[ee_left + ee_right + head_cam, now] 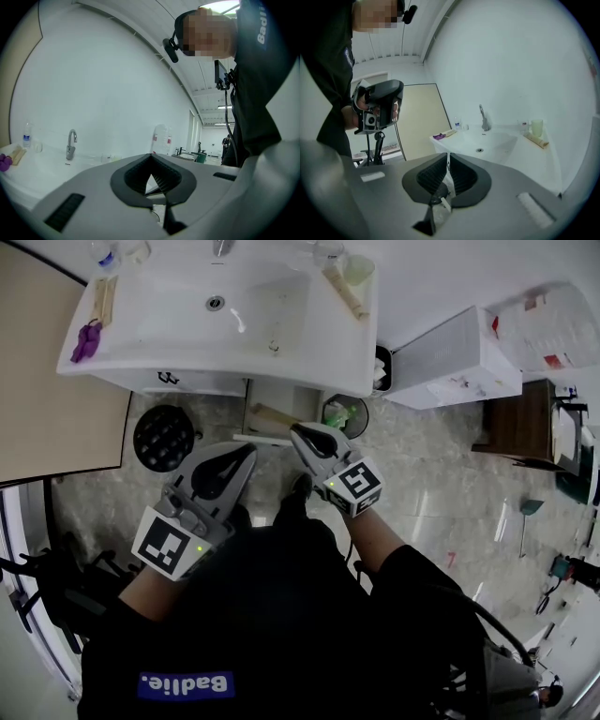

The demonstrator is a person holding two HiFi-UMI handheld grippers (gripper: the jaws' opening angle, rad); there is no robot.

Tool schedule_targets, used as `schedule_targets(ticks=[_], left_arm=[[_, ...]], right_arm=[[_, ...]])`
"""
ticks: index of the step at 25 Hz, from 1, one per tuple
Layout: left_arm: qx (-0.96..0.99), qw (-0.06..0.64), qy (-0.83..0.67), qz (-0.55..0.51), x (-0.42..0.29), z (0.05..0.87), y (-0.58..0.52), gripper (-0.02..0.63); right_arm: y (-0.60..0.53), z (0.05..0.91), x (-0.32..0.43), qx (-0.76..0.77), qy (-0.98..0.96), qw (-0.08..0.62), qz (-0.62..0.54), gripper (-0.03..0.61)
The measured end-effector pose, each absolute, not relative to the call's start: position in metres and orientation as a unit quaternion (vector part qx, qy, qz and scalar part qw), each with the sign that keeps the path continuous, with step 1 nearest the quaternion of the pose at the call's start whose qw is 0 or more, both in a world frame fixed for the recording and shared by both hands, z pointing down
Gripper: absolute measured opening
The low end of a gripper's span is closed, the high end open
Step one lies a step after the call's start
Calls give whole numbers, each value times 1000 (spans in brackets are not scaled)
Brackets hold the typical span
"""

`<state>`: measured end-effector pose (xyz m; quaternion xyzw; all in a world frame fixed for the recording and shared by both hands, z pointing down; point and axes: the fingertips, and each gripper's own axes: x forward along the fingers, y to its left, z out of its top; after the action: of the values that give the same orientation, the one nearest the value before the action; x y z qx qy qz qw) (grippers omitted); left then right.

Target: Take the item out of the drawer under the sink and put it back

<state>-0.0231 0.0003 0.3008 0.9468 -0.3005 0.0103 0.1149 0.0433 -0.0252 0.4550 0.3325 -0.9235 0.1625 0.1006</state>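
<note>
Both sets of jaws are pressed together, holding nothing. Under the sink's (187,362) front edge the drawer (267,439) stands open. A long beige item (274,416) lies slantwise inside, just beyond your right gripper (298,430). Your left gripper (249,452) sits farther back.

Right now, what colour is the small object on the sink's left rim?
The small object is purple, clearest in the head view.
</note>
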Motion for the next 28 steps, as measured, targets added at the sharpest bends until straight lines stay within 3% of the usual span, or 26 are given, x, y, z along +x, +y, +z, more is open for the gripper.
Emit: schedule_targets(ticks=[15, 20, 28], left_arm=[[939, 105, -327, 12, -43, 299, -2, 5], [937, 103, -334, 11, -46, 299, -2, 5], [937, 103, -333, 23, -47, 306, -3, 5]], right_arm=[[-52, 573, 34, 322, -904, 203, 196, 25], [-60, 623, 37, 305, -890, 270, 206, 63], [-72, 687, 39, 270, -872, 357, 197, 66]])
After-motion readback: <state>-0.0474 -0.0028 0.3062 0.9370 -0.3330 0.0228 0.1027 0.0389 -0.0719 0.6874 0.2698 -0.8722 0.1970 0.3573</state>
